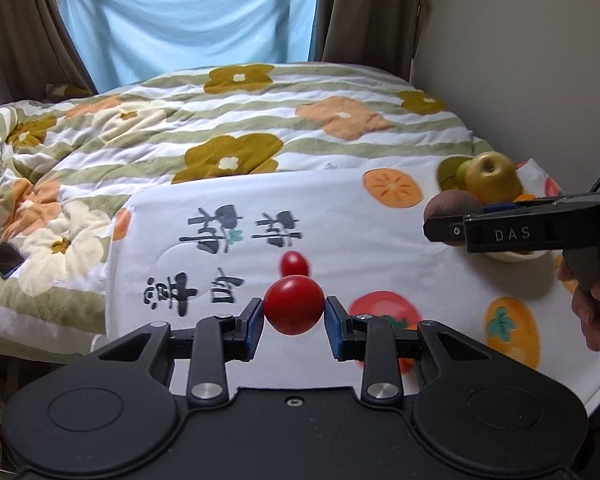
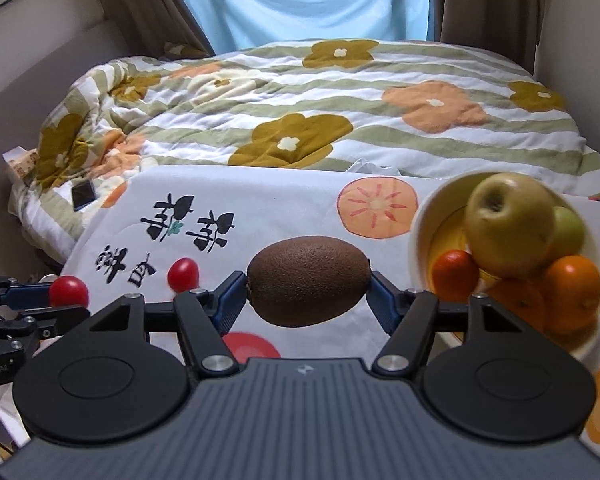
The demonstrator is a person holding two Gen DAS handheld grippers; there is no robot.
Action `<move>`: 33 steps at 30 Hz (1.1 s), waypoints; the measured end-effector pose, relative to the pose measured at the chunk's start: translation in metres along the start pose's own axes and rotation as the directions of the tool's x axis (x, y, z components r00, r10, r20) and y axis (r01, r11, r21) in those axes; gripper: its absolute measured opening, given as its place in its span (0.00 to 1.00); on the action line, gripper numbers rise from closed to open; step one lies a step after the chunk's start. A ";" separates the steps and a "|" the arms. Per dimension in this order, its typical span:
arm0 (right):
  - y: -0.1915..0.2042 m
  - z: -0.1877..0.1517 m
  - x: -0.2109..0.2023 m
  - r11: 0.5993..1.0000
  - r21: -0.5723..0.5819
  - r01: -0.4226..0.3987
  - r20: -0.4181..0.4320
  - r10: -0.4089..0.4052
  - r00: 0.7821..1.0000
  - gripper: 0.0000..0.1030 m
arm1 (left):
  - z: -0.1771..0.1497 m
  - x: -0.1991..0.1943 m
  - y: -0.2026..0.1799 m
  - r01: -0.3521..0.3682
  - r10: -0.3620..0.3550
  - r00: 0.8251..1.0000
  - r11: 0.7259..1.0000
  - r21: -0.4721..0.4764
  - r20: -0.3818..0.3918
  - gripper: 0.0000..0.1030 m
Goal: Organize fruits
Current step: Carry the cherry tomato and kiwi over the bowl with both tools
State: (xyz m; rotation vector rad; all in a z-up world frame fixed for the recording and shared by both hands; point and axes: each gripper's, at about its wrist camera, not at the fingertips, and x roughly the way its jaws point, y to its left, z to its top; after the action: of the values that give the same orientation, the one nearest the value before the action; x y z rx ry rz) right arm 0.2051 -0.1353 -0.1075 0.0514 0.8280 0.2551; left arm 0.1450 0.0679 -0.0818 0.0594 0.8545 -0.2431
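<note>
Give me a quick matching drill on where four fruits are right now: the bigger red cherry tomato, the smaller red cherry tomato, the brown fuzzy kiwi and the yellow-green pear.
Things:
1. bigger red cherry tomato
2. smaller red cherry tomato
3. brown fuzzy kiwi
4. yellow-green pear

Places:
A. in the cream round bowl
B. in the left gripper jaws
C. loose on the white fruit-print cloth
D. in the right gripper jaws

Pairs: 1-B, 2-C, 3-D, 4-A

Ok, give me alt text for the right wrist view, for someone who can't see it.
The right hand-held gripper grips a brown kiwi above a fruit-print cloth, beside a cream bowl on its right holding a yellow-green apple and oranges. At left, the left hand-held gripper holds a cherry tomato; another tomato lies on the cloth.
</note>
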 end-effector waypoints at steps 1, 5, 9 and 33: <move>-0.003 -0.001 -0.006 1.000 -0.002 -0.003 0.003 0.003 1.000 0.78 | -0.001 -0.004 -0.006 -0.002 0.002 1.000 1.000 -0.004 0.006 0.35; -0.018 -0.007 -0.032 1.000 -0.002 -0.012 0.019 0.012 1.000 0.78 | -0.003 -0.018 -0.032 0.001 0.000 1.000 1.000 -0.016 0.025 0.35; -0.039 -0.013 -0.057 1.000 0.000 -0.009 0.037 0.009 0.999 0.78 | -0.002 -0.026 -0.061 0.007 -0.007 0.999 1.000 -0.018 0.043 0.35; -0.193 -0.006 -0.087 0.994 0.062 0.091 0.076 -0.095 0.993 0.78 | 0.063 0.047 -0.160 0.063 -0.063 0.996 0.998 0.000 0.069 0.35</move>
State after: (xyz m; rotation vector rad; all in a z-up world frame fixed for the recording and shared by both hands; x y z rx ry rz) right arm 0.1835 -0.3435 -0.0765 0.0767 0.7570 0.1404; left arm 0.1829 -0.1060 -0.0686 0.0222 0.7885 -0.3021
